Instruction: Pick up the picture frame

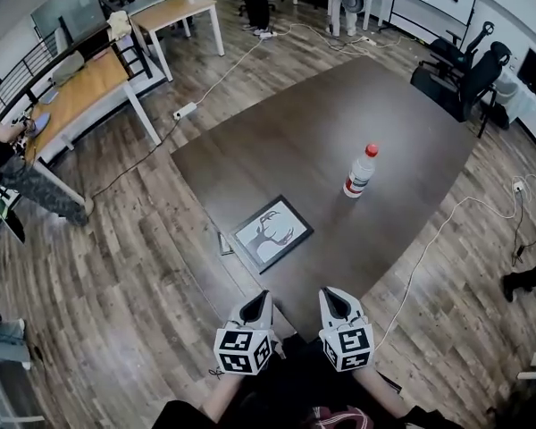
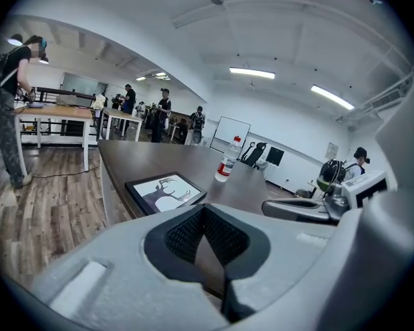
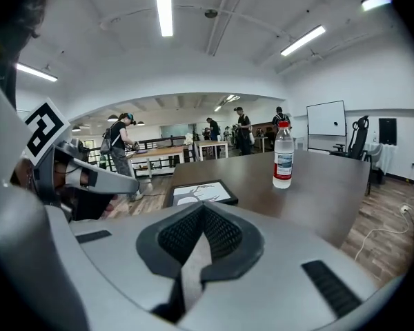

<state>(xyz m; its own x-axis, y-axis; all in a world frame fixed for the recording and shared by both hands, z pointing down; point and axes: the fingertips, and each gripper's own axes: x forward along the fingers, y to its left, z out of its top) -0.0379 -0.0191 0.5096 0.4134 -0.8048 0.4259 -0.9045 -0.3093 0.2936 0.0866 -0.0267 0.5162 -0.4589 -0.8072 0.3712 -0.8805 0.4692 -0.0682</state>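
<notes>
On the table [image 1: 322, 114]: upright capped bottle [image 1: 360, 173], picture frame [image 1: 272, 233]

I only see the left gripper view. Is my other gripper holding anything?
Observer: No. In its own view the right gripper is shut, with nothing between its jaws.
Operator: Is there stuff on the floor I could trip on?
Observer: The head view shows a white cable trailing over the floor to the right of the table.
</notes>
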